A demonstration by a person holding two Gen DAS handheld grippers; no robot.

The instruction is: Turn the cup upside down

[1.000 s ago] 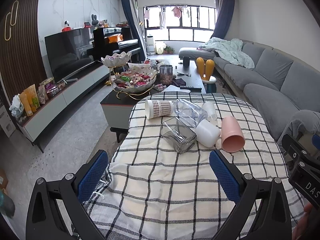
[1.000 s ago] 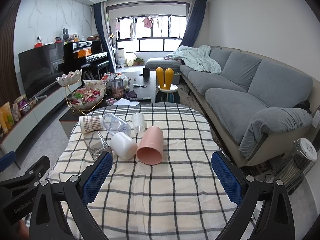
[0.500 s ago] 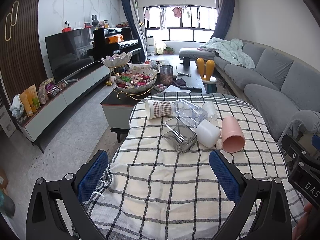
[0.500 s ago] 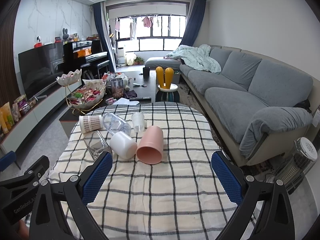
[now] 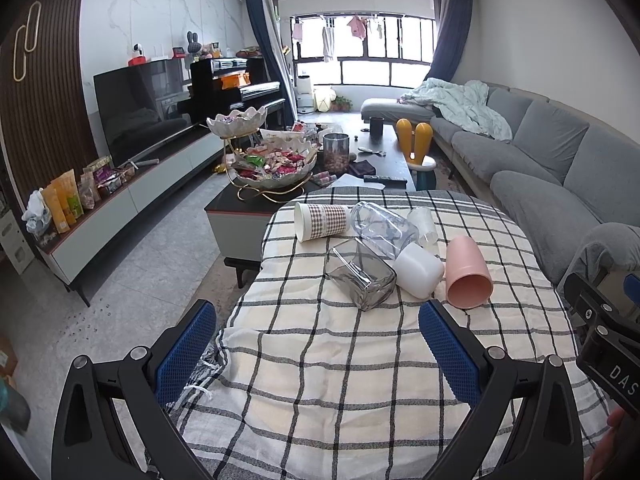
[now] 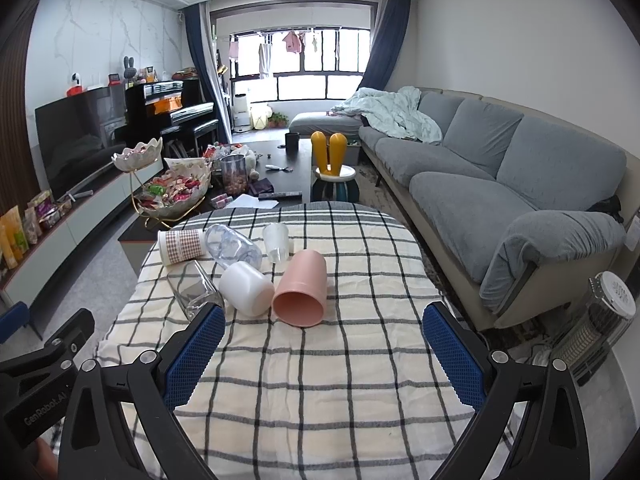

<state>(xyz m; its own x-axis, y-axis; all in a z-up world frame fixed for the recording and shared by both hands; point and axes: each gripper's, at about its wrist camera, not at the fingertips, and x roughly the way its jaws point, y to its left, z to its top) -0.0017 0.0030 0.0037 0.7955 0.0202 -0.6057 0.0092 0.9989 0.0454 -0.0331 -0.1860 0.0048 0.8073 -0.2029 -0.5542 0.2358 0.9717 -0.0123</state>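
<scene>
Several cups lie on their sides on the checked tablecloth [image 5: 320, 360]: a pink cup [image 5: 466, 274] [image 6: 302, 290], a white cup [image 5: 418, 266] [image 6: 246, 288], a grey square glass [image 5: 360, 274] [image 6: 194, 290], a clear plastic bottle [image 5: 384, 228] [image 6: 234, 246], a plaid paper cup [image 5: 322, 221] [image 6: 180, 246] and a small clear cup [image 5: 424, 226] [image 6: 276, 242]. My left gripper [image 5: 318, 344] is open and empty, near the table's front. My right gripper [image 6: 324, 352] is open and empty, just in front of the pink cup. Each gripper's body shows at the edge of the other's view.
A dark coffee table [image 5: 384, 152] with a tiered snack bowl [image 5: 272, 164] and a jar stands beyond the table. A grey sofa [image 6: 500, 184] runs along the right. A TV unit [image 5: 132, 192] lines the left wall. A small heater [image 6: 600, 320] stands on the floor at right.
</scene>
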